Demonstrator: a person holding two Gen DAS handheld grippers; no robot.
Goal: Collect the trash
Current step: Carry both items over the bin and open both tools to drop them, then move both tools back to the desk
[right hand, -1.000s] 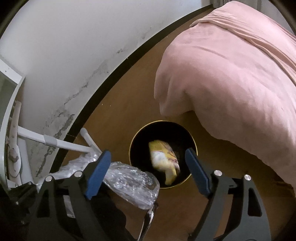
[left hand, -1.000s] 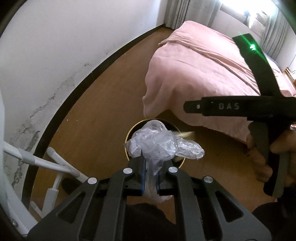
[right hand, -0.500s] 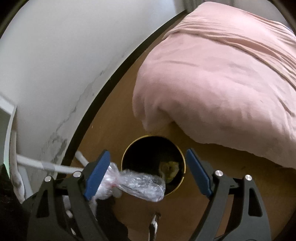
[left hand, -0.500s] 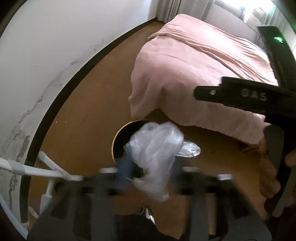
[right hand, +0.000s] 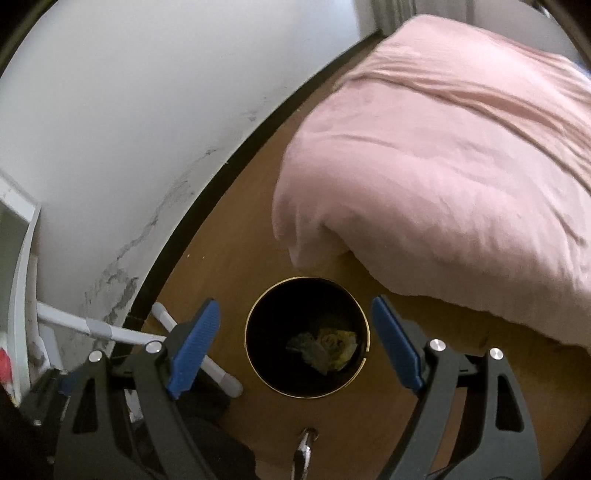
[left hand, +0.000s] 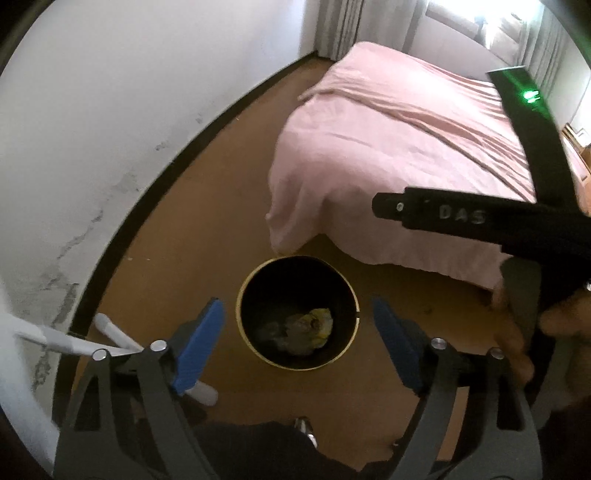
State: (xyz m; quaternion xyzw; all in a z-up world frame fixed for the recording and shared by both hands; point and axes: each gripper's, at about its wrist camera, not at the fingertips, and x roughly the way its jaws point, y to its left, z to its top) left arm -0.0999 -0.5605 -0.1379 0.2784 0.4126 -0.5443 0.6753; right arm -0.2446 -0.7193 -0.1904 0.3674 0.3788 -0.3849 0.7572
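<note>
A white wall point(left hand: 110, 110) runs along the left, marked low down with grey, cracked stains, and a dark baseboard point(left hand: 155, 192) follows its foot to the far corner. The floor point(left hand: 207, 236) is brown wood. On the right stands a bed point(left hand: 388, 155) under a pink cover point(right hand: 443, 155) — its near corner hangs down almost to the floor. Pale curtains point(left hand: 354, 26) hang at the far end, and strong daylight comes through a window point(left hand: 461, 11) at the far right. At the near left, white tubular legs point(right hand: 110, 332) of some piece of furniture rest on the floor beside the wall — a white panel point(right hand: 22, 280) rises above them.
</note>
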